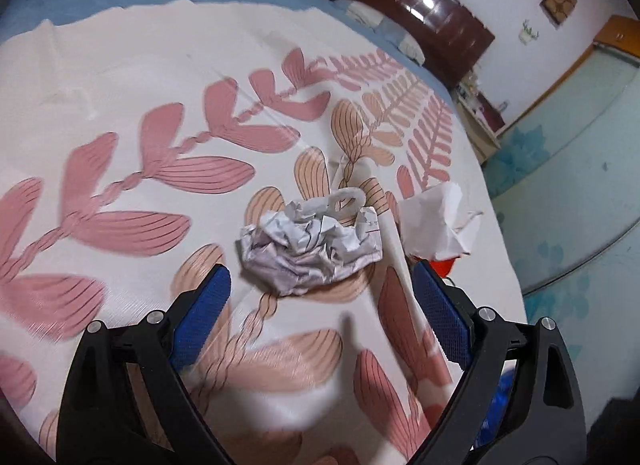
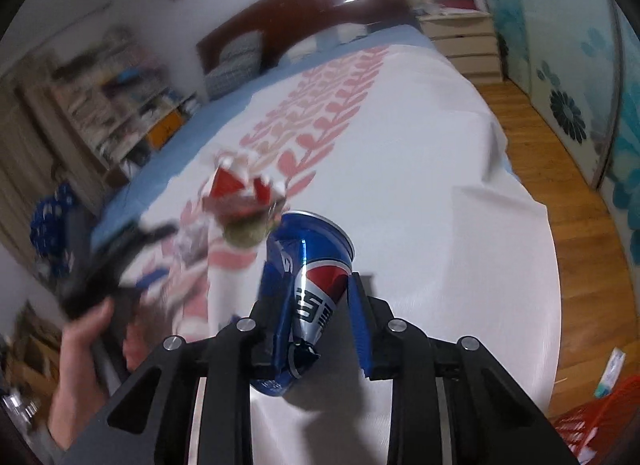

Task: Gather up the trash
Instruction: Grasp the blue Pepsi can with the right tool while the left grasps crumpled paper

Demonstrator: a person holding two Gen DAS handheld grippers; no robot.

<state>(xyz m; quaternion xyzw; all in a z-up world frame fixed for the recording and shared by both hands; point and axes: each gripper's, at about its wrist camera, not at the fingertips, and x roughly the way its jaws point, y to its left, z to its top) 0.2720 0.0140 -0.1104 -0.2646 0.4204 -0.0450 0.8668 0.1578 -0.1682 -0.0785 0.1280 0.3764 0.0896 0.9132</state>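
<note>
Bedroom bed (image 1: 120, 77) with leaf-print cover: right gripper (image 2: 320, 301) fingers clench a crushed cola can (image 2: 310, 285) for removal; left gripper (image 1: 320, 301) fingers spread wide, approaching crumpled paper (image 1: 308, 249).

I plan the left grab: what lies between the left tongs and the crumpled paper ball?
Only bare bedspread: in the left wrist view the open left tongs face the crumpled paper ball, nothing between.

Open bedspread (image 1: 120, 77) left of paper wad (image 1: 308, 249); torn carton (image 1: 436, 225) crowds right, prob. touching nothing.
</note>
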